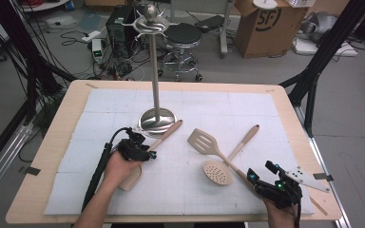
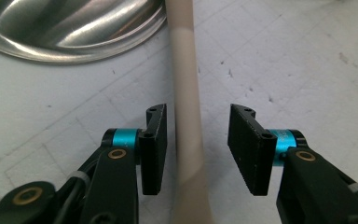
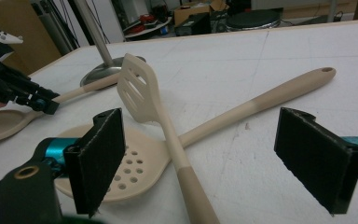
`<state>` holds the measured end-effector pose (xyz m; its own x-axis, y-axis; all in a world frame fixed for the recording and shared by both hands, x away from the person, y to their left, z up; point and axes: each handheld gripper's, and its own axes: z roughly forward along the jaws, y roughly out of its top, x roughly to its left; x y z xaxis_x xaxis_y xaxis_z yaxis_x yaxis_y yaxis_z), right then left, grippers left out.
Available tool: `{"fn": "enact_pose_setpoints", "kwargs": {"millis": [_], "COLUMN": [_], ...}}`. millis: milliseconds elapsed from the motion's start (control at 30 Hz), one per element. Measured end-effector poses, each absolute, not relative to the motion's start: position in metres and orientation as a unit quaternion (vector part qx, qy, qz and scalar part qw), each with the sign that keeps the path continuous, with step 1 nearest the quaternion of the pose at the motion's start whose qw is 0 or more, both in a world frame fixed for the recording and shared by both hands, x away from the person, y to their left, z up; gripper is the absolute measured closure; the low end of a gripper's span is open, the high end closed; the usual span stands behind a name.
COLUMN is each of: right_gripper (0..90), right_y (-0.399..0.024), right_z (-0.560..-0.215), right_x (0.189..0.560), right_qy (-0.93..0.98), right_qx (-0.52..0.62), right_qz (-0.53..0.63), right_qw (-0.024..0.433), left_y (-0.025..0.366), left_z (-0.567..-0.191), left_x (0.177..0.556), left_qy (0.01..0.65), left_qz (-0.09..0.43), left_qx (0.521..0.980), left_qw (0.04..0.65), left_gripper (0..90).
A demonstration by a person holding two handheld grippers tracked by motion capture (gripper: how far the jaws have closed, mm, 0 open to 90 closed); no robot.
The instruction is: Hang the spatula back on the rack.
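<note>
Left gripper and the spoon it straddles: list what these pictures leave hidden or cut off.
- Spoon: bowl cut off by the left gripper view's bottom edge; in the high view the hand partly covers it.
- Left gripper: pad contact unclear, gaps show both sides.
- Slotted turner: handle end cut off, right gripper view.

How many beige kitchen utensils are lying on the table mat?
3. A spoon lies at the left, its handle between the left hand-held gripper pads. A slotted turner lies across a perforated skimmer right of centre. None seem hidden.
</note>
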<state>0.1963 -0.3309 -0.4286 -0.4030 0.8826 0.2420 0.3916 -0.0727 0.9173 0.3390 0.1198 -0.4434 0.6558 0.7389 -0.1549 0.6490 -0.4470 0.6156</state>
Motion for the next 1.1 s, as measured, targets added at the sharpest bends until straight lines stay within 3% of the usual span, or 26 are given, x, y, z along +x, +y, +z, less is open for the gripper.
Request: {"fn": "enact_pose_setpoints", "kwargs": {"millis": [300, 433, 567, 733, 867, 1100], "right_gripper": [15.4, 15.4, 15.4, 15.4, 15.4, 15.4], "right_y": [-0.330, -0.329, -0.328, -0.330, -0.332, -0.334], "right_z": [-0.429, -0.428, -0.428, -0.428, -0.428, -0.428], "right_x": [0.197, 0.197, 0.198, 0.198, 0.198, 0.194], "right_qy": [0.643, 0.643, 0.642, 0.641, 0.636, 0.635], "right_qx": [0.496, 0.495, 0.495, 0.495, 0.500, 0.499], "right_qz": [0.536, 0.537, 0.538, 0.539, 0.541, 0.541], "right_qw": [0.231, 0.231, 0.230, 0.231, 0.232, 0.235], "left_y": [0.104, 0.104, 0.102, 0.105, 0.118, 0.150], "left_z": [-0.443, -0.444, -0.445, -0.444, -0.444, -0.431], "left_x": [0.332, 0.331, 0.331, 0.329, 0.323, 0.305], "left_qy": [0.393, 0.397, 0.388, 0.389, 0.391, 0.361], "left_qz": [0.133, 0.136, 0.143, 0.141, 0.104, 0.127], "left_qx": [0.862, 0.859, 0.860, 0.857, 0.835, 0.756], "left_qw": [0.291, 0.293, 0.298, 0.306, 0.373, 0.531], "left_gripper": [63.4, 65.0, 77.8, 78.4, 78.4, 78.5]}}
